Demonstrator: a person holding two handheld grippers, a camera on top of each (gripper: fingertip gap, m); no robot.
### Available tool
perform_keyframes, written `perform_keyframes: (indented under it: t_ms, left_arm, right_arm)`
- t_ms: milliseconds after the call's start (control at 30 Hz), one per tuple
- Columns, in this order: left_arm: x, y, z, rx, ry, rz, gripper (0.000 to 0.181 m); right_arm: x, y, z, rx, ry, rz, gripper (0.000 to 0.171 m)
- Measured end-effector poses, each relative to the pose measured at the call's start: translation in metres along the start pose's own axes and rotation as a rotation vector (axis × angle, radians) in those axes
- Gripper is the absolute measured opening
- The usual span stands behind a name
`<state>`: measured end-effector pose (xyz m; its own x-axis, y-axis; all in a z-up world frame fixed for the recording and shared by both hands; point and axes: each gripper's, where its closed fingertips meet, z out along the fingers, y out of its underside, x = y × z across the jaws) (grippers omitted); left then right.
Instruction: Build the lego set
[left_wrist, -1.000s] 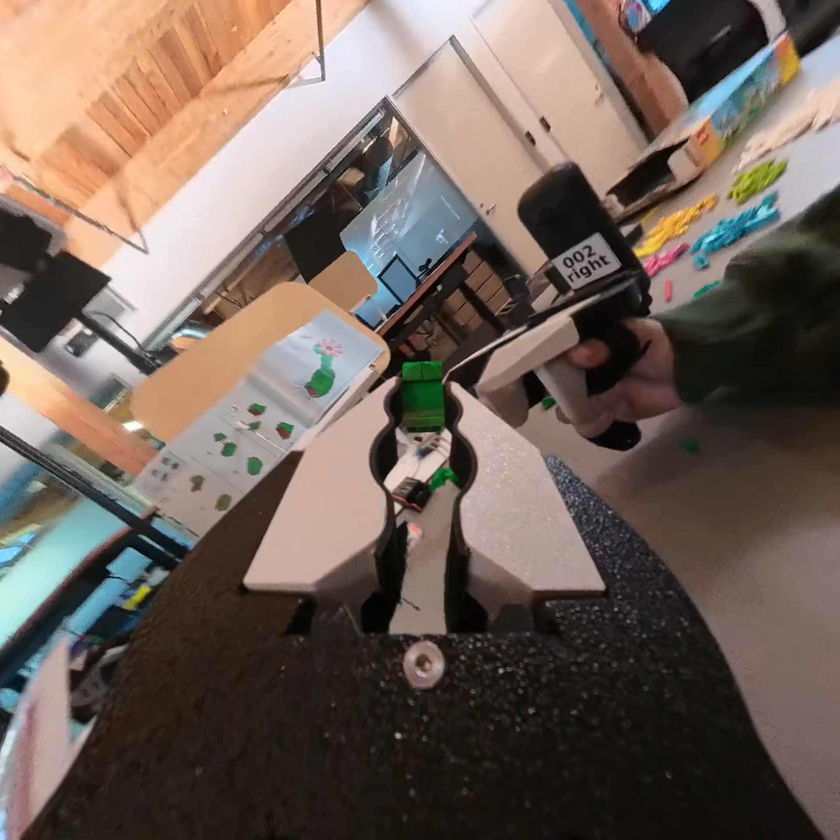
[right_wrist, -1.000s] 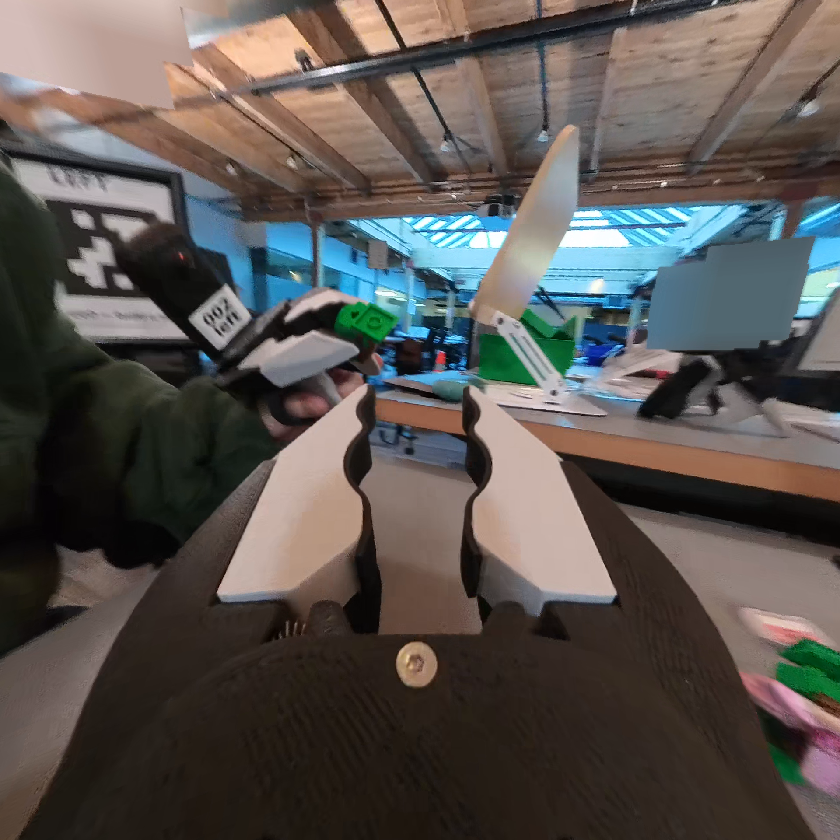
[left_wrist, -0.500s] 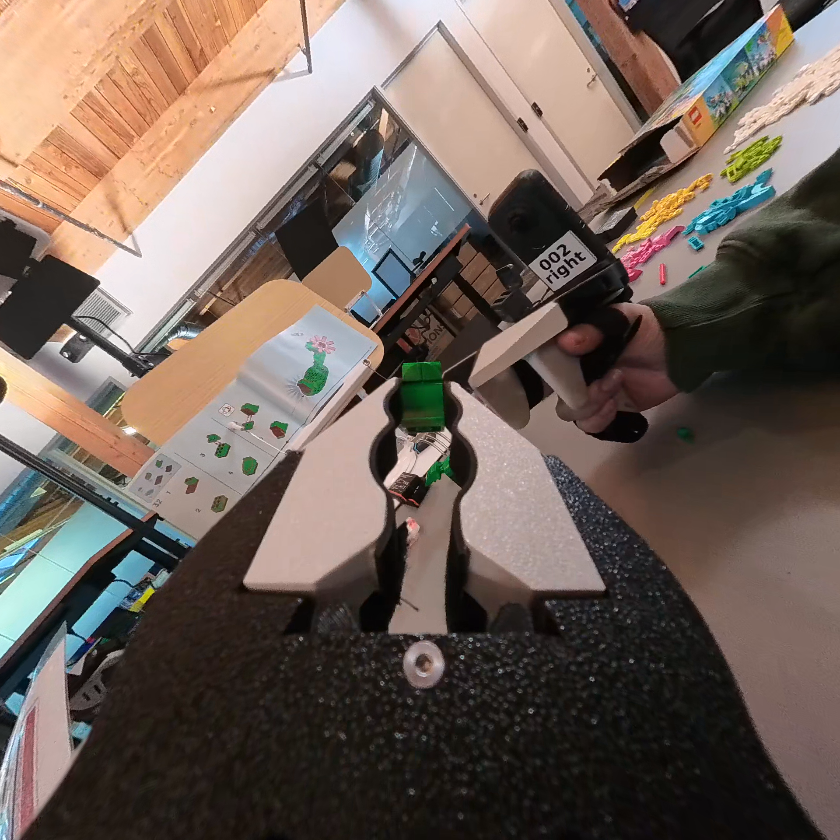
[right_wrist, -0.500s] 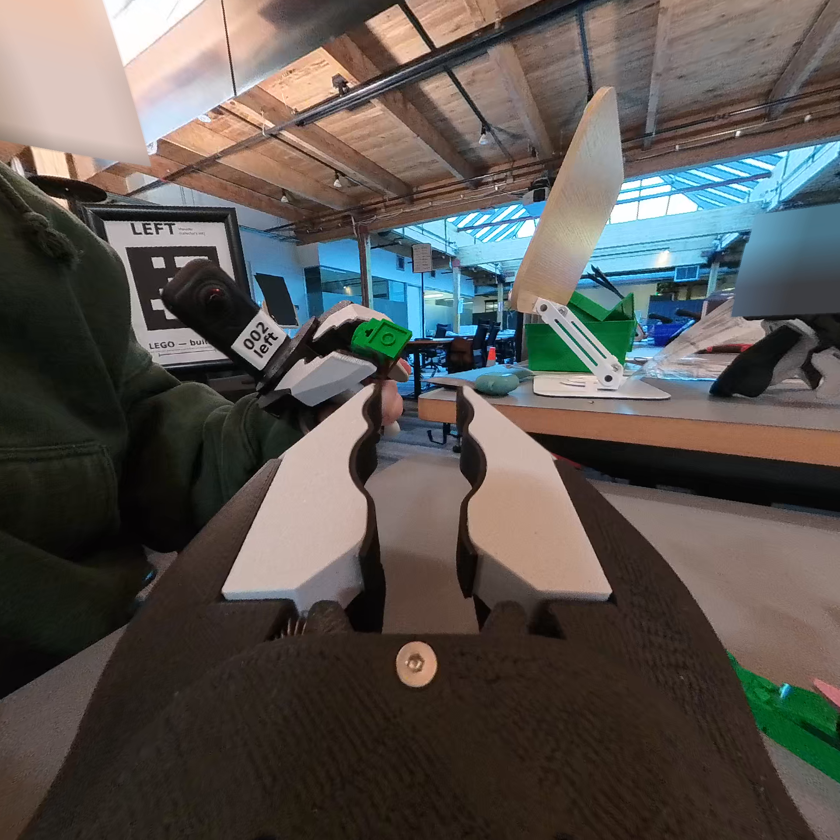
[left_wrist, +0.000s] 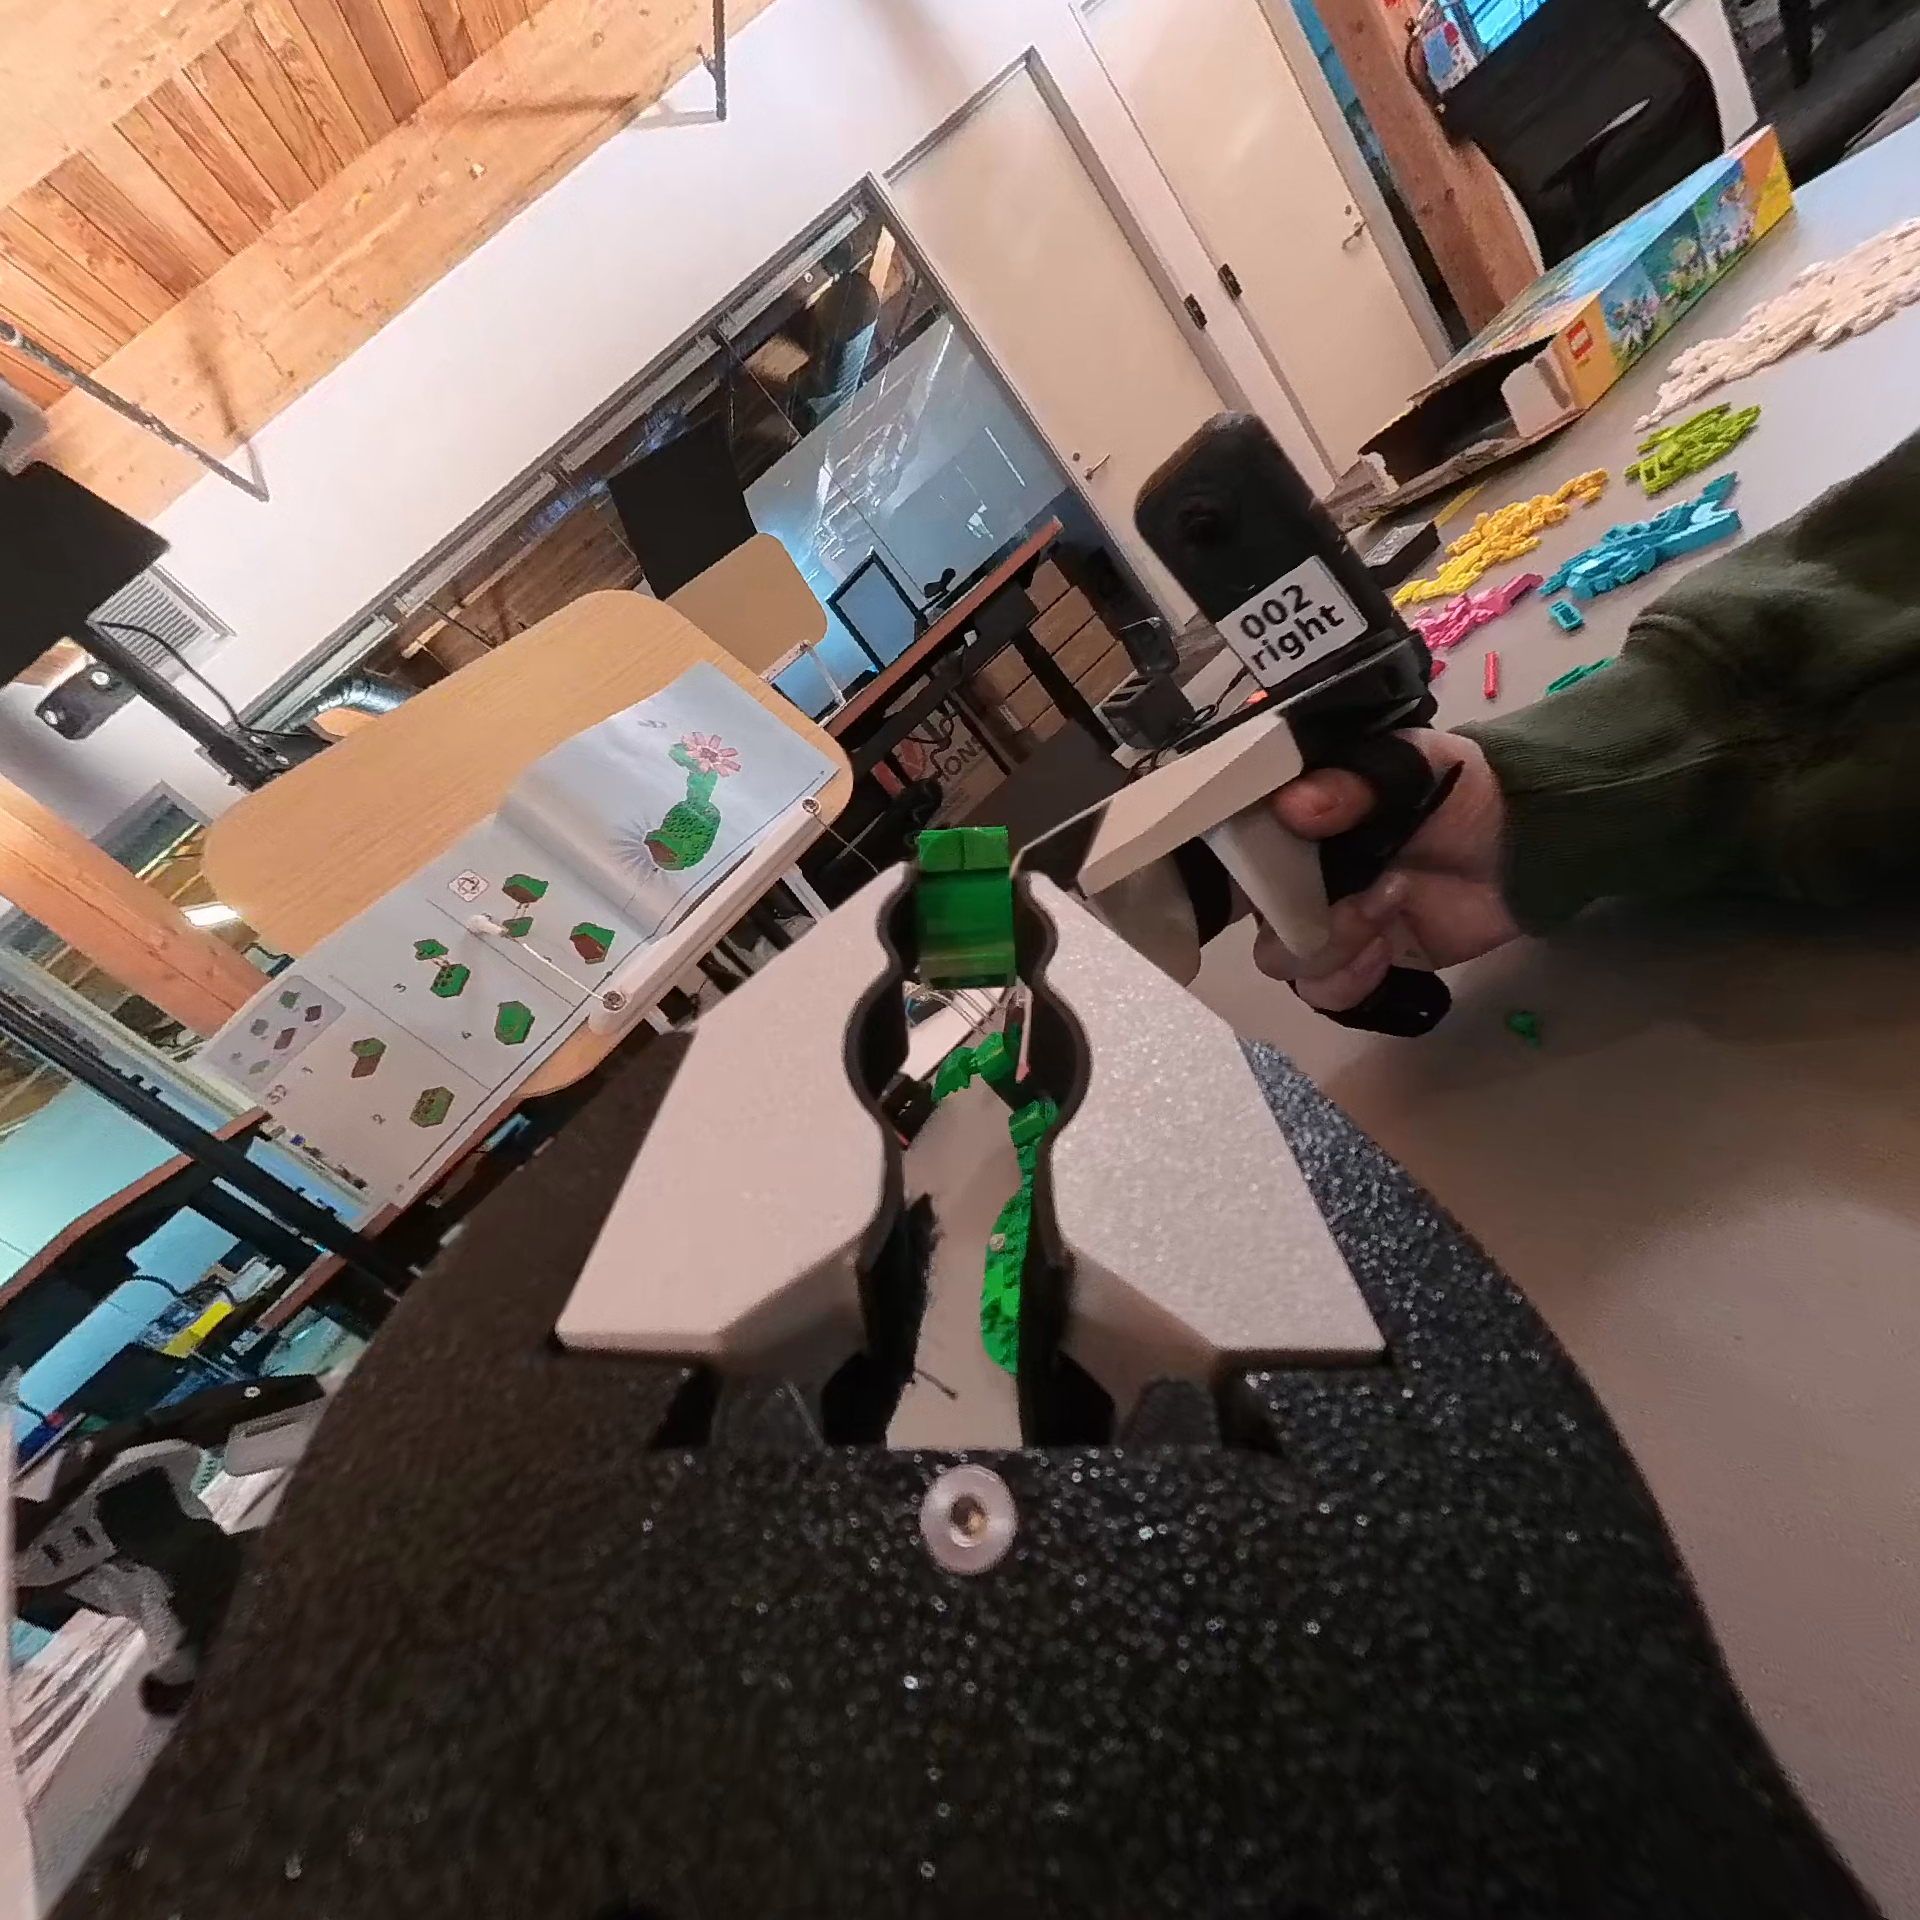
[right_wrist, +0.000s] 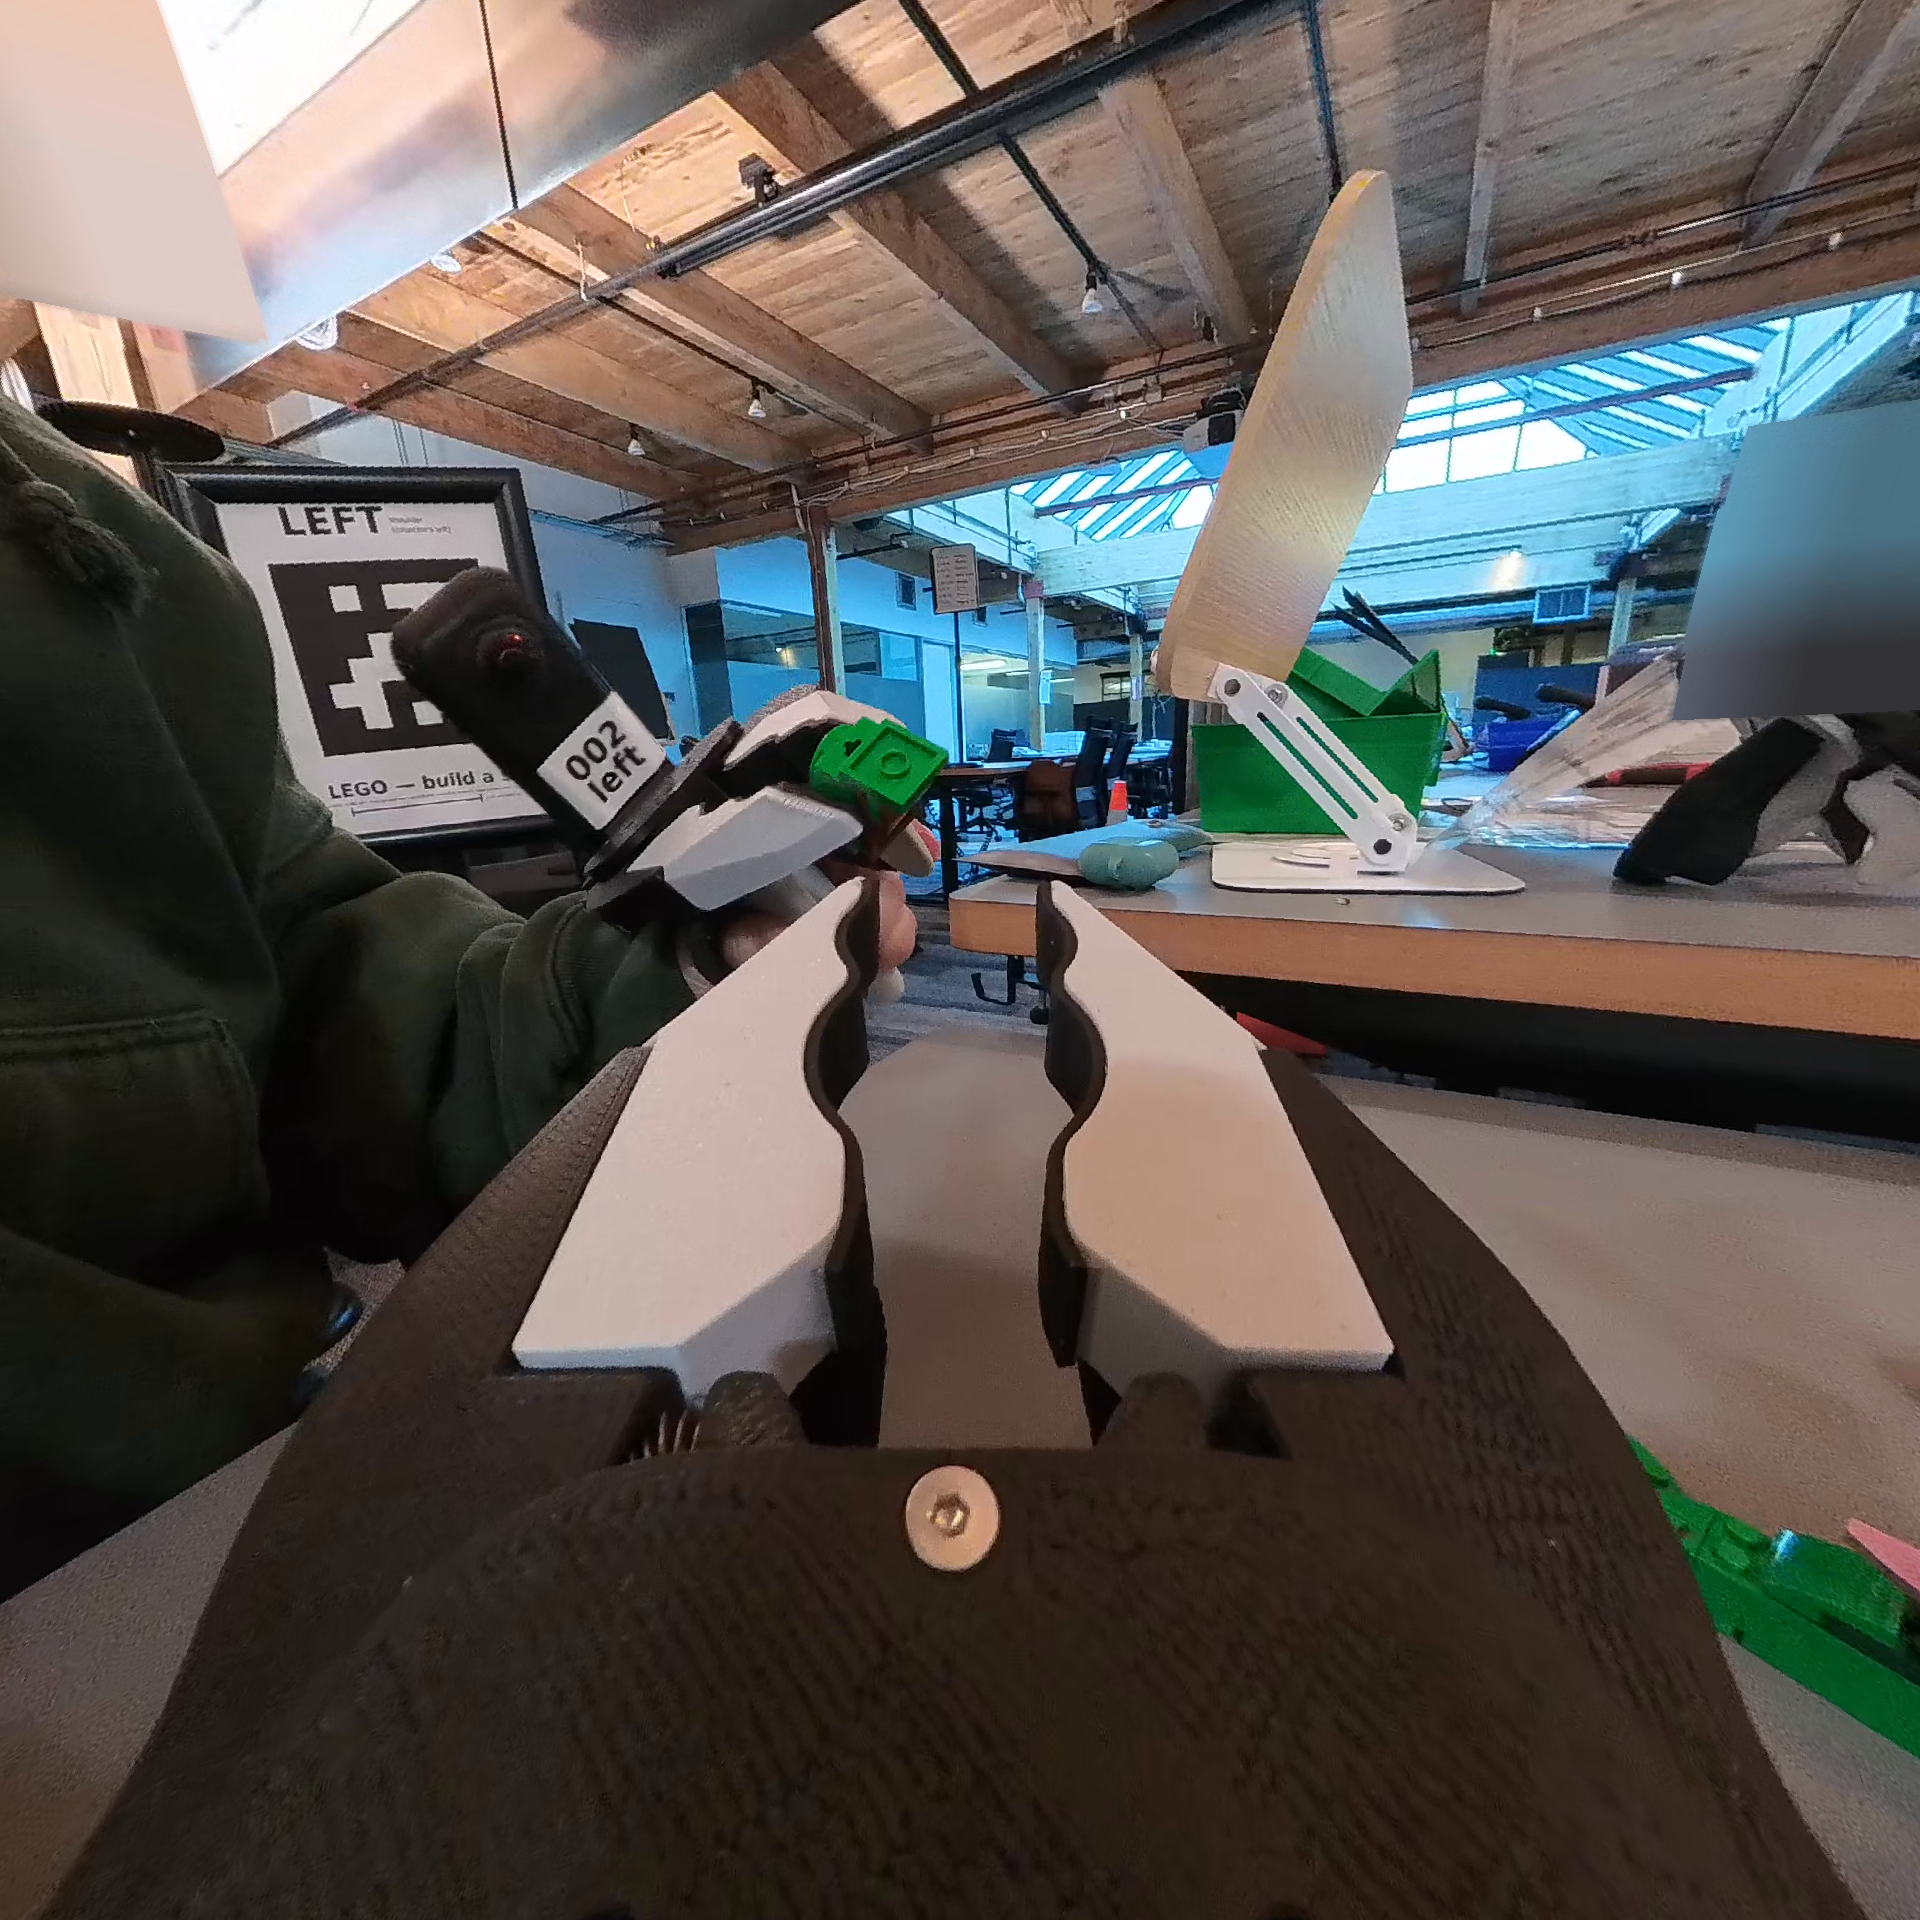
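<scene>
My left gripper (left_wrist: 963, 894) is shut on a small green lego assembly (left_wrist: 961, 914), held in the air above the grey table. In the right wrist view the same left gripper (right_wrist: 883, 800) shows at the left with the green piece (right_wrist: 878, 769) at its tips. My right gripper (right_wrist: 951, 899) is open and empty, its tips just below and to the right of the green piece. In the left wrist view the right gripper (left_wrist: 1049, 842) reaches in from the right, its tip next to the green piece. Loose green lego (left_wrist: 1003, 1247) lies on the table below.
An open instruction booklet (left_wrist: 520, 904) leans on a wooden stand (right_wrist: 1288, 457). Sorted piles of coloured lego (left_wrist: 1621, 540) and the set's box (left_wrist: 1642, 291) lie at the far right. Green lego pieces (right_wrist: 1787, 1590) lie at the right. A second table (right_wrist: 1455, 935) stands behind. Left and right tips are no more than a few centimetres apart.
The right gripper has moved closer to the left gripper, its tip now beside the green piece. The left gripper keeps its hold on the green piece.
</scene>
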<state>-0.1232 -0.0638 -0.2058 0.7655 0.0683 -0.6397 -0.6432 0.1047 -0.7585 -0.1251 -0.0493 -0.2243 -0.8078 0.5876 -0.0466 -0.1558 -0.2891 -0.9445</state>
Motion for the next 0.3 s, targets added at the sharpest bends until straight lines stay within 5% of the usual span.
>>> perform_keyframes:
  t_ms: [300]
  left_arm:
    - [-0.0036,-0.0005,-0.001,0.016,0.012,-0.079,0.014]
  right_arm:
    - [0.001,0.0014,0.0001,-0.006,0.003,0.006,0.028]
